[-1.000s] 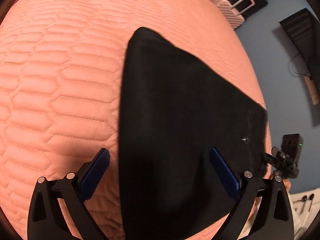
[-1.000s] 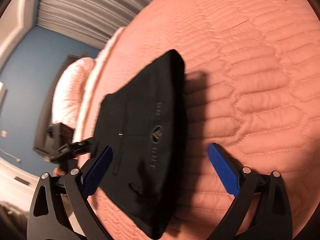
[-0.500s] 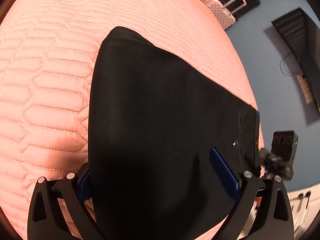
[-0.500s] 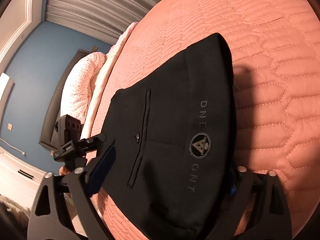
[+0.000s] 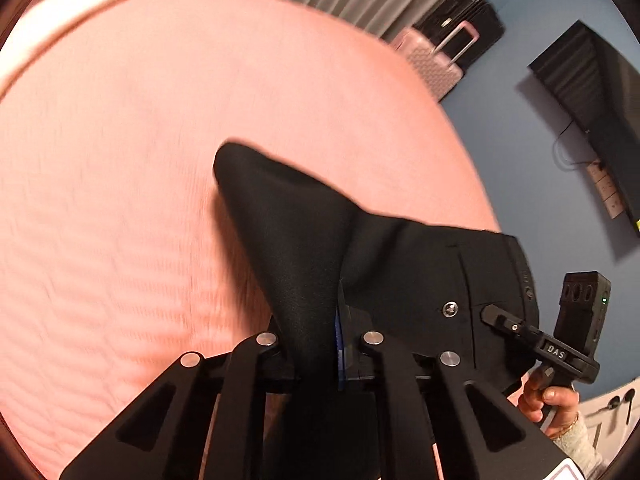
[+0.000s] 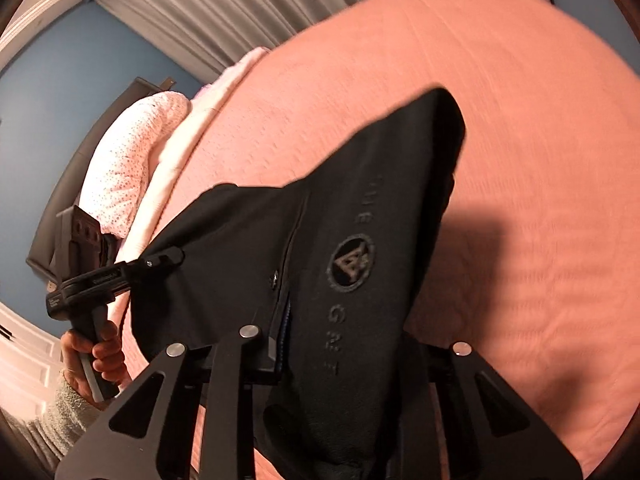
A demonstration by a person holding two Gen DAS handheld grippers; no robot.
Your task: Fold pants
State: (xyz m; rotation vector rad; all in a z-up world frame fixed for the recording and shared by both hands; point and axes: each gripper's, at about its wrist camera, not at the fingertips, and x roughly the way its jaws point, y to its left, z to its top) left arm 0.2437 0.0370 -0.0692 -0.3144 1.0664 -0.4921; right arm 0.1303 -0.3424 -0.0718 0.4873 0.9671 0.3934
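Across the bed, a pink quilted cover [image 5: 168, 184] fills most of both views, with a white speckled pillow [image 6: 132, 160] at its head end and grey curtains [image 6: 224, 12] behind. Both views are motion-blurred, so the quilting reads only faintly.

Black pants [image 5: 304, 248], folded, are raised at the near end and droop toward the cover; the far tip [image 6: 440, 120] lies low over the cover, though contact there cannot be confirmed. A round emblem with lettering [image 6: 352, 264] and a small metal button [image 5: 451, 309] show on the cloth.

Left gripper [image 5: 320, 344]: jaws brought fully together, fabric pinched between them at one near corner. The left hand [image 6: 96, 356] grasps its handle in the right wrist view.

Right gripper [image 6: 344, 356]: jaws have just been closing, and a thick fold of the pants is clamped between them, the cloth spilling over the frame. The right hand [image 5: 544, 396] holds its handle in the left wrist view.

Beside the bed stand two suitcases, one pink [image 5: 432, 64], one black [image 5: 468, 20], both shut; contents cannot be seen. A dark panel [image 5: 592, 104] is mounted on the blue wall [image 5: 532, 184].
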